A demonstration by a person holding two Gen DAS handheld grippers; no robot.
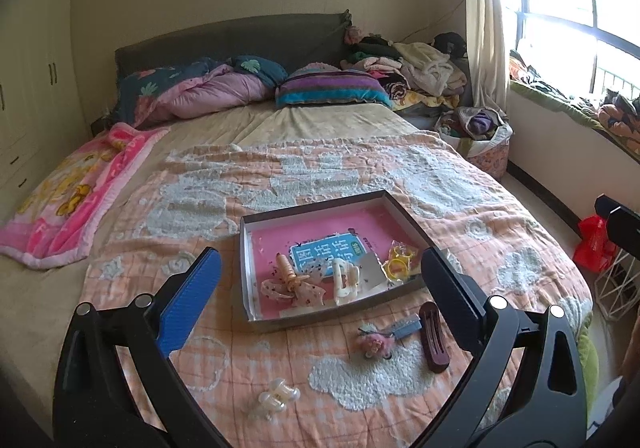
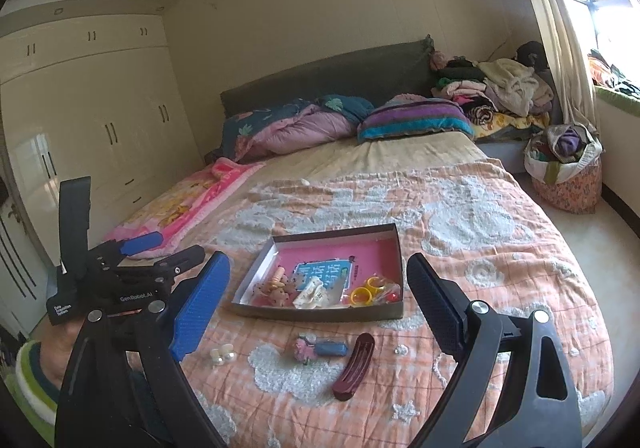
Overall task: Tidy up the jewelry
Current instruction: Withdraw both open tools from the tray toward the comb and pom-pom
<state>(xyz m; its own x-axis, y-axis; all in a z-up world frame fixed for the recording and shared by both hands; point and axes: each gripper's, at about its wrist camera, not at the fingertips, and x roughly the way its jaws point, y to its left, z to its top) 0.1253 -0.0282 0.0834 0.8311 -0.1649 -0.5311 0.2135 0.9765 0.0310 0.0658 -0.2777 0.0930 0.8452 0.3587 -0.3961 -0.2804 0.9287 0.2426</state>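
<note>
Both tongs are held released above the bed, nothing between their jaws: the left tongs [image 1: 320, 280] and the right tongs [image 2: 318, 288] are spread wide. From the right wrist view, the left tongs are seen at nine o'clock. A shallow box [image 1: 246, 268] lies on the orange quilt [image 1: 500, 215]; inside it are kept a bow clip [image 1: 290, 286], a cream claw clip [image 1: 345, 280] and yellow rings [image 1: 396, 262]. Outside it, toward six o'clock, a flower clip [image 1: 374, 344], a dark red barrette [image 1: 434, 336] and a pearl claw clip [image 1: 276, 400] are left on the quilt.
</note>
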